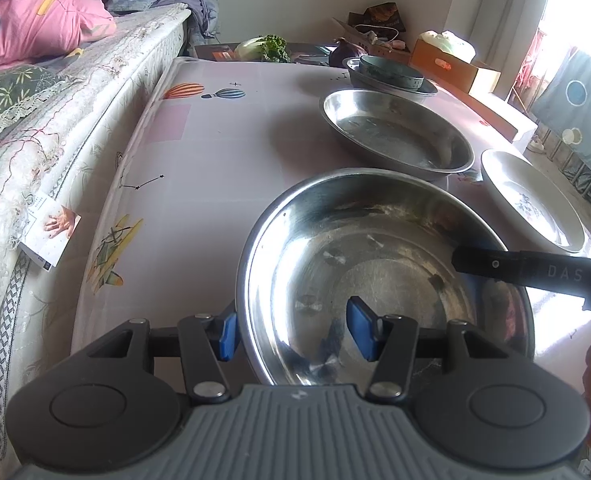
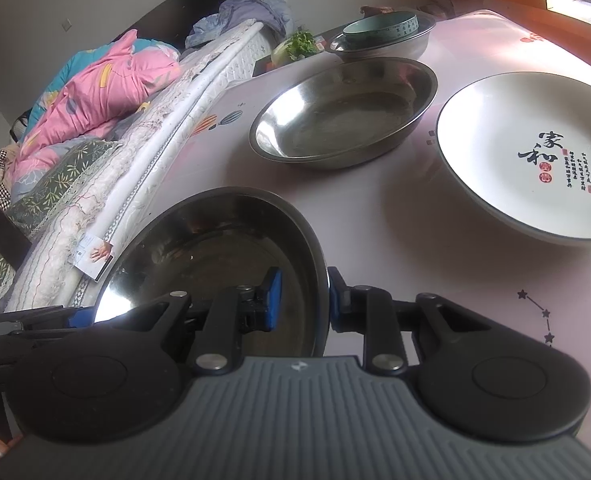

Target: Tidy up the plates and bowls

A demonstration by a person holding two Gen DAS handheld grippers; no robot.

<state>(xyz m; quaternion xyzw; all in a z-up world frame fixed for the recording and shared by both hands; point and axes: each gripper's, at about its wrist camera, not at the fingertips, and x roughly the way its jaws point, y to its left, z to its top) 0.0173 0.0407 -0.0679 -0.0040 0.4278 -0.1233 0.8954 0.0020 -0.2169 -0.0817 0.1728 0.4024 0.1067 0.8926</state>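
- Left wrist view: the left tool (image 1: pixel 295 330) straddles the near rim of a steel bowl (image 1: pixel 375 264) on the worktop (image 1: pixel 215 160), pads apart and not pressing it.
- Right wrist view: the right tool (image 2: pixel 305 300) straddles the same bowl's right rim, nearly together; whether it presses the rim I cannot tell.
- A second steel bowl (image 2: pixel 343 108) sits behind it, and a white plate (image 2: pixel 535 156) lies to the right.

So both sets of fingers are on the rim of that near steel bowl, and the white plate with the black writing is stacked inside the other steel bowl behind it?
Not quite. The white plate sits on the table by itself, beside the second steel bowl, which is empty; the right wrist view shows it. The rest holds: the left gripper and right gripper straddle the near steel bowl's rim.
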